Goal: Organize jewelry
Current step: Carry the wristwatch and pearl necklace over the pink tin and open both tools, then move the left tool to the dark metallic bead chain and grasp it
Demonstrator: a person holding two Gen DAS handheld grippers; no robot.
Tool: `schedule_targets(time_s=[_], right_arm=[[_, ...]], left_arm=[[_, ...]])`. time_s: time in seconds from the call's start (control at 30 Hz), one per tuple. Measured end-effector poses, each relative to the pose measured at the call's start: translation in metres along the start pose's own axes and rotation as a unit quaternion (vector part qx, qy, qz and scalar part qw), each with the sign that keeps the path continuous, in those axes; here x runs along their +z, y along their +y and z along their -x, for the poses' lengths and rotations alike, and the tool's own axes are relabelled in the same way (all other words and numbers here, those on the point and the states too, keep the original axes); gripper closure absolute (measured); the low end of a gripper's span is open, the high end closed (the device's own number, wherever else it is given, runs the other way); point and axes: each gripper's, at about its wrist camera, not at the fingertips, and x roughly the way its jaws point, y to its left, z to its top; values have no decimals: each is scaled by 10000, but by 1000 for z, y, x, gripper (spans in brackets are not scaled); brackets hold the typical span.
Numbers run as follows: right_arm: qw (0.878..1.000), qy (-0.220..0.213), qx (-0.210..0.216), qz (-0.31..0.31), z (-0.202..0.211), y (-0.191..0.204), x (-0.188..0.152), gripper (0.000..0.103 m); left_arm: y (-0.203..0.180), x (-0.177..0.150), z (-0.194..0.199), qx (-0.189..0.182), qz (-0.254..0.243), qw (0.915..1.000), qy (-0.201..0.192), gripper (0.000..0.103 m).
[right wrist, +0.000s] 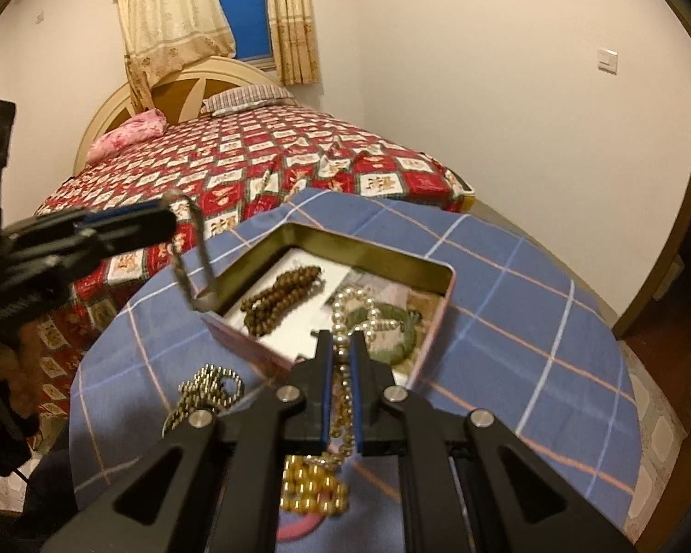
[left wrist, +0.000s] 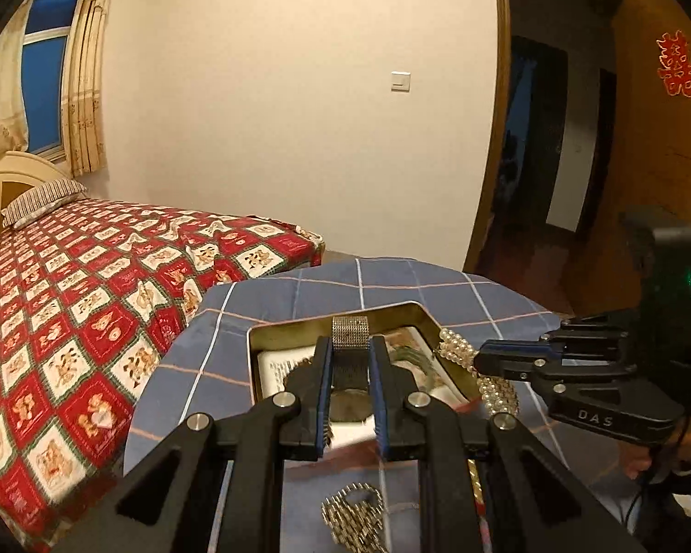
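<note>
While clamped: hand-held gripper [right wrist: 341,359] (pearl strand [right wrist: 352,306]).

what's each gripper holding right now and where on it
The left gripper is shut on the mesh-band watch, gripping its strap beside the dial. The right gripper is shut on the pearl necklace, pinching a strand over the open tin.

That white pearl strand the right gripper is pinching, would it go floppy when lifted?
Probably floppy: the white pearl strand curls and droops from the right gripper into the open metal tin. The round, glossy beads may slip between the closed fingers. It would likely swing if moved fast.
</note>
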Motion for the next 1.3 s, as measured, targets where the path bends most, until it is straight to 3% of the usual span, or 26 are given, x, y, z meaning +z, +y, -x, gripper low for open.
schedule_targets(time_s=[0.37,0.4,0.43,0.47,0.53,0.7,1.07,1.3], right_arm=[[9991,410,-9,81,-75,-15,22,93],[9989,444,-43,111,-78,-16,21,93],[9988,469,-62,149,-80,-16,21,88],[9987,458,-118,164,-81,-16,20,70],[9988,453,-160,97,-80,-19,18,46],[9978,422,-453,221,-71,-17,10,45],[9979,353,-531,112,-49,-13,-2,45],[9978,360,-554,-20,-27,-9,-27,45]], left_arm=[[9,0,-68,119,8,9994,334,87],[8,-1,-72,213,-8,9991,367,83],[6,-1,-74,351,-29,9987,379,64],[6,-2,-74,440,-23,9983,381,41],[8,-4,-69,532,40,9982,266,33],[10,-11,-61,609,81,9976,308,33],[12,-31,-40,1025,91,9932,540,33],[12,-61,-15,1344,20,9885,687,33]])
